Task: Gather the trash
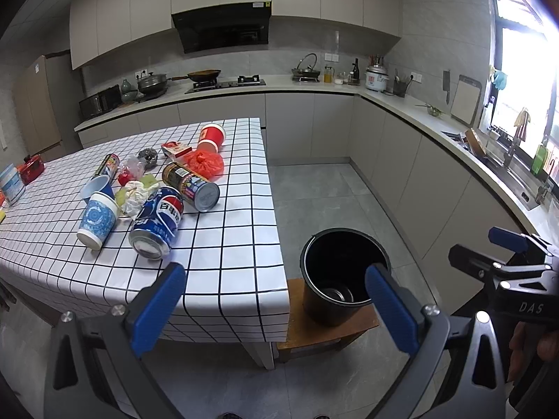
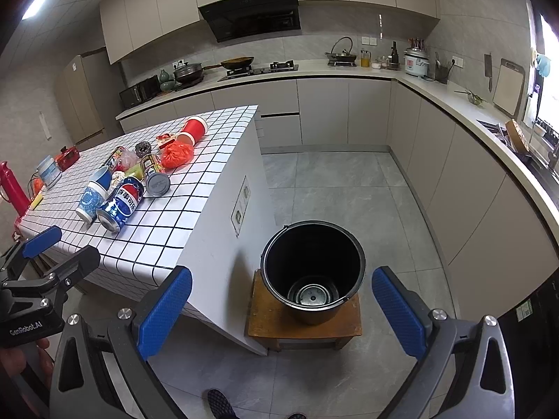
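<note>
**Meanwhile, litter waits on the checked surface while both tools hang empty**

Meanwhile, the trash lies heaped on the white surface with the black grid cloth [image 1: 223, 244], up and to the left of the round black plastic bucket [image 1: 344, 276]. Nearest the bucket among that heap is a blue Pepsi drink can [image 1: 157, 223] on its side; just beyond it lies a dark printed tin can [image 1: 190, 186], also tipped over. Left of the Pepsi can rests a blue-and-white patterned paper cup [image 1: 96, 221], with a crumpled white paper wad [image 1: 136, 195] between them. Farther from the bucket sit an orange plastic bag [image 1: 204, 164] and a toppled red paper cup [image 1: 211, 136]. The bucket stands on a low brown wooden stool [image 2: 304, 326] beside the surface's end, and one metal can lies at its bottom. The left gripper [image 1: 276, 309] has its jaws spread wide, holding nothing. The right gripper [image 2: 281, 310] likewise has its jaws parted and empty, framing the bucket.
</note>
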`<state>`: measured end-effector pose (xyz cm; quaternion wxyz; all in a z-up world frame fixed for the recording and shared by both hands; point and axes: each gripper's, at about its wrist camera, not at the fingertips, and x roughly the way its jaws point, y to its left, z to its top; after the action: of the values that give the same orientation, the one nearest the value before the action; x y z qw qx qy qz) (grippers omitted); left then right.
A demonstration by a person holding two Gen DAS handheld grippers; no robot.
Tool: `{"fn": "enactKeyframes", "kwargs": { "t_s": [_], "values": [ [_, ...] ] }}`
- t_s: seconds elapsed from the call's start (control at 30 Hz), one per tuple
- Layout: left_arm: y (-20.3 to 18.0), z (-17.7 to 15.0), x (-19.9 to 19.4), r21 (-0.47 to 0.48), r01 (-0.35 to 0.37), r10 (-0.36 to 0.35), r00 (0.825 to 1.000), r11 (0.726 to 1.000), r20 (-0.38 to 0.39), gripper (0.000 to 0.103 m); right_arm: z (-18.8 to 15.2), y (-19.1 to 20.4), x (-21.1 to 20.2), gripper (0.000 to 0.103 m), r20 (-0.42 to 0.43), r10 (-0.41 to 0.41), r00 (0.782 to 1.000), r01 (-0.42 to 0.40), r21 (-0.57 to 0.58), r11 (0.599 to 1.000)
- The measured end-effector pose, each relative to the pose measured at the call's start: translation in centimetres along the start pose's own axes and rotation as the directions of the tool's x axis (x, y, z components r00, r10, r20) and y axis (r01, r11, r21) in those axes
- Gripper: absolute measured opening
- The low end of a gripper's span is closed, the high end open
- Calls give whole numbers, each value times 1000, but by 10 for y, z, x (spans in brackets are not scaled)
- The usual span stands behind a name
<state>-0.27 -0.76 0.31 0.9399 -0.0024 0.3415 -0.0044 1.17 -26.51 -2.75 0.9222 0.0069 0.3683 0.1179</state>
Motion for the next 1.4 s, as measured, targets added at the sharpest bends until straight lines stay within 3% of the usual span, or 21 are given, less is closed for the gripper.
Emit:
{"fn": "enactKeyframes", "kwargs": {
  "t_s": [1.4],
  "values": [
    [8, 0, 1, -7, -10, 10, 1000, 1000, 0, 103, 3, 4, -2, 103, 9, 9, 1000, -9, -4, 1000]
  ]
}}
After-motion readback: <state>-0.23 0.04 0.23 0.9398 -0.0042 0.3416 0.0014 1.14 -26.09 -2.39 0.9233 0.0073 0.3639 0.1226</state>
